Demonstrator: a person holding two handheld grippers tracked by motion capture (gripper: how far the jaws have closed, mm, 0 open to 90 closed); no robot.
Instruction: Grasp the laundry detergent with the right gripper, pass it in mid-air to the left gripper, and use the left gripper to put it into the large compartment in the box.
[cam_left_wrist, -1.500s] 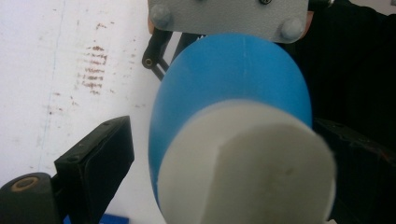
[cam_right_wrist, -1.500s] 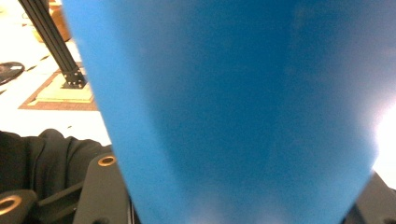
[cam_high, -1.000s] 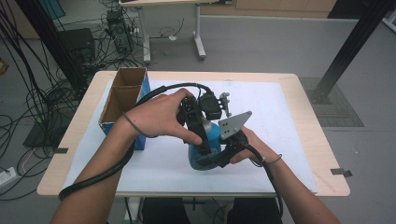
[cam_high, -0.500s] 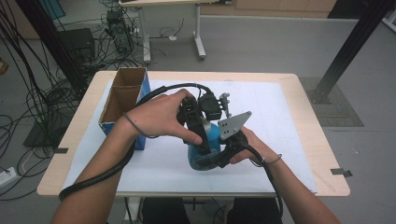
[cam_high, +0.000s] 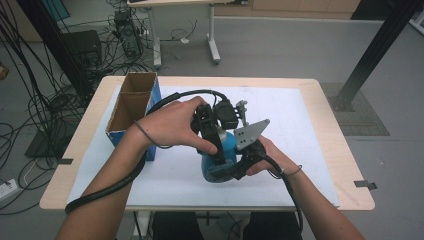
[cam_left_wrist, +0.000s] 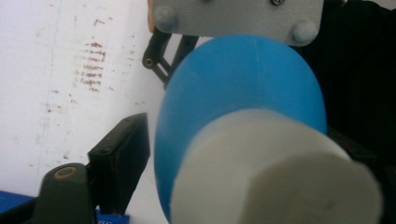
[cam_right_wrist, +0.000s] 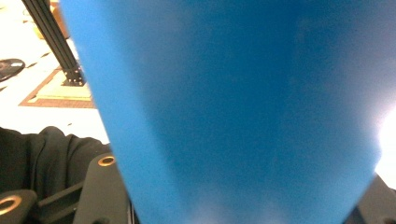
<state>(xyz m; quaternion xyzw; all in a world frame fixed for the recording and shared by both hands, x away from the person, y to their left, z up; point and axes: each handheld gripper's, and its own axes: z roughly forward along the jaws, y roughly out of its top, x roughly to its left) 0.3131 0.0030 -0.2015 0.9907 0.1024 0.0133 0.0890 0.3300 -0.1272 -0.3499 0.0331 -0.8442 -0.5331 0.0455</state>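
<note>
Sitting between both grippers' fingers (cam_left_wrist: 119, 161) — blue bottle (cam_high: 227, 145), white cap.

Blue bottle (cam_high: 226, 150) between both grippers, mid-table.

black grippers, grey plate (cam_high: 251, 134), wrist bands, cables.

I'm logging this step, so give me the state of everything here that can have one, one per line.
Blue bottle: upright, off the table, white cap on.
Right claw: shut on the bottle's body.
Left claw: at the cap, jaws just been closing around it; whether they press on it yet cannot be told.
Cardboard box: open at the top, standing at the table's left edge, two compartments, contents not visible.
</note>
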